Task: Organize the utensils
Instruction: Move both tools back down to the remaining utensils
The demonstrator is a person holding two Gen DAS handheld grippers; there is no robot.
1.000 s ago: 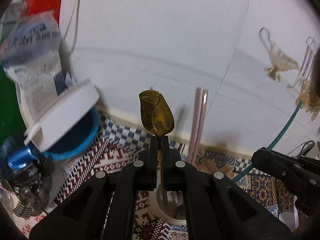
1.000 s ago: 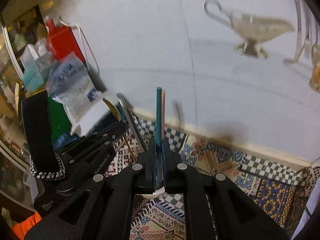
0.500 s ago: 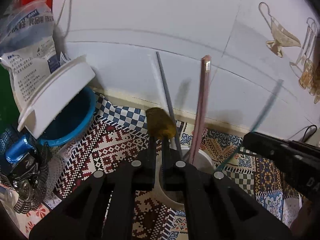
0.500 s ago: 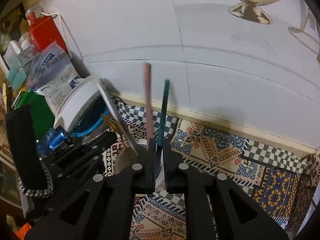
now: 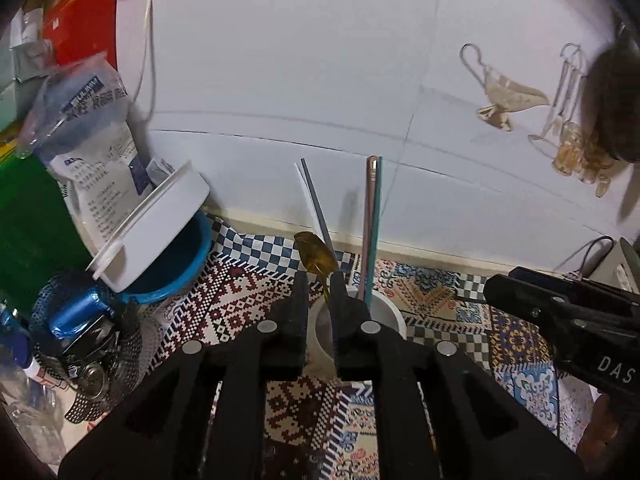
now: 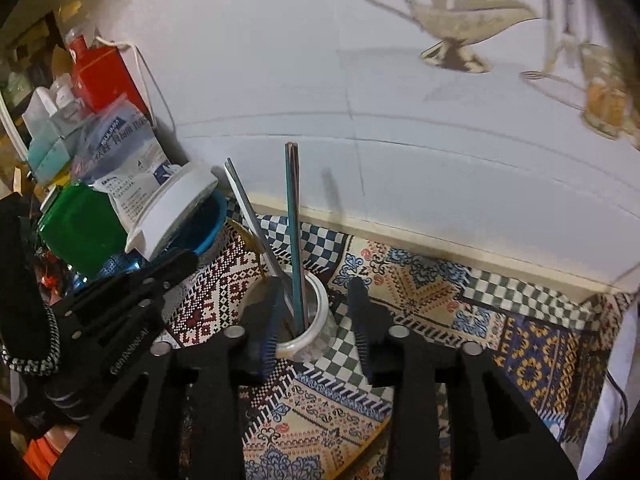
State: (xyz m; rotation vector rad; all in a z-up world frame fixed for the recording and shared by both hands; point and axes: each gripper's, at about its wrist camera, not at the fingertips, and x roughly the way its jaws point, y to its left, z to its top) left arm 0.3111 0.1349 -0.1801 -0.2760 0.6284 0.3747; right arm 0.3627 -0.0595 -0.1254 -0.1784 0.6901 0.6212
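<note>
A white cup (image 5: 390, 312) (image 6: 320, 320) stands on the patterned cloth. In it stand a gold spoon (image 5: 318, 258), a grey chopstick (image 5: 318, 208) (image 6: 250, 216), a pink chopstick (image 5: 369, 224) and a teal chopstick (image 5: 376, 232) (image 6: 295, 240). My left gripper (image 5: 319, 288) is open just above the cup's near rim, with the spoon's stem between its fingers and touching the right one. My right gripper (image 6: 316, 300) is open wide, its fingers on either side of the cup. It shows at the right of the left wrist view (image 5: 560, 308).
A blue bowl (image 5: 176, 264) with a tilted white lid (image 5: 152, 228) sits left of the cup. Bags, a red box (image 6: 104, 76) and a green container (image 6: 80, 228) crowd the left. A white wall (image 5: 320, 80) runs close behind. Patterned cloth (image 6: 440, 320) extends right.
Both grippers opened. The gold spoon dropped from the left gripper into the cup, and the teal chopstick left the right gripper and now stands in the cup beside the pink one.
</note>
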